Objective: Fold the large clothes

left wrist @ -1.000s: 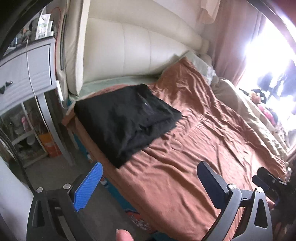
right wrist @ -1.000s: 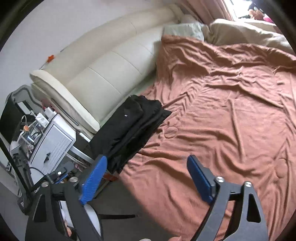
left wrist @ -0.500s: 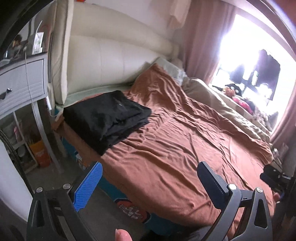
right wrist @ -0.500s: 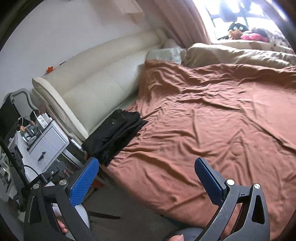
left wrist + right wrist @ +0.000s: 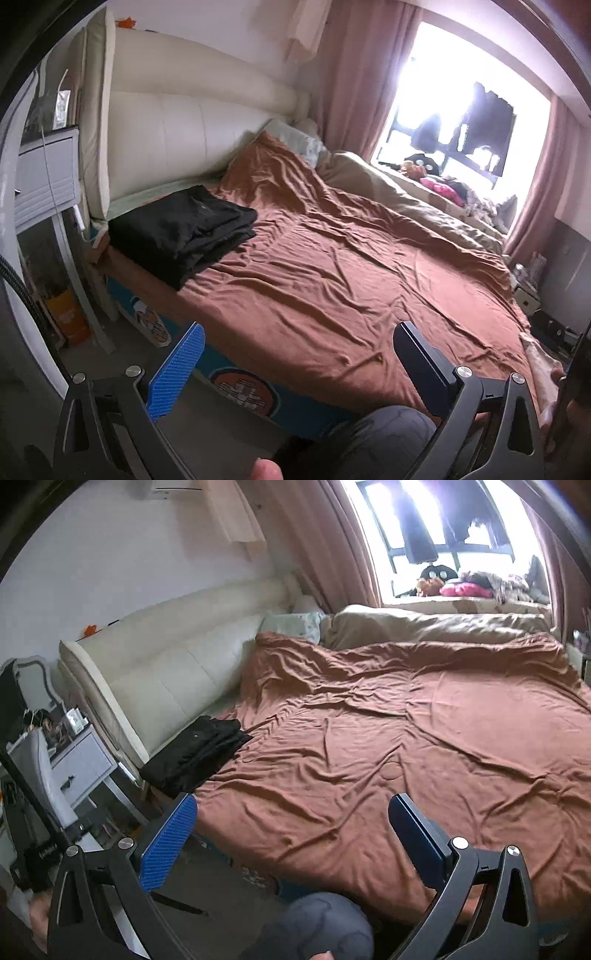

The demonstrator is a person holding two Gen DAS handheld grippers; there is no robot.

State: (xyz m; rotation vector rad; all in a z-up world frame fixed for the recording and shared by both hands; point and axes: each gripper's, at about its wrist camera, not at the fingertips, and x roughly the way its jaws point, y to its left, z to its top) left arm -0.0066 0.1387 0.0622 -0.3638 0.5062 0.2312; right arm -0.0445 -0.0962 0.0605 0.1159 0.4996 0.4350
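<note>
Now, both hands empty: left gripper [image 5: 295,365] gaping wide over the bed's near edge, right gripper [image 5: 291,838] likewise spread, nothing between the pads. Black folded clothes [image 5: 184,229] stacked at the bed [image 5: 351,280] corner by the headboard [image 5: 177,136]. Best left untouched, swinging clear and staying high above it. Left view catches a hand [image 5: 550,380] at the right edge; right view adds the nightstand [image 5: 83,764].

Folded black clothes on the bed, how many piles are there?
1. The folded black pile sits on the brown bedspread at the corner nearest the cream headboard. More could be hidden under the bedding.
</note>
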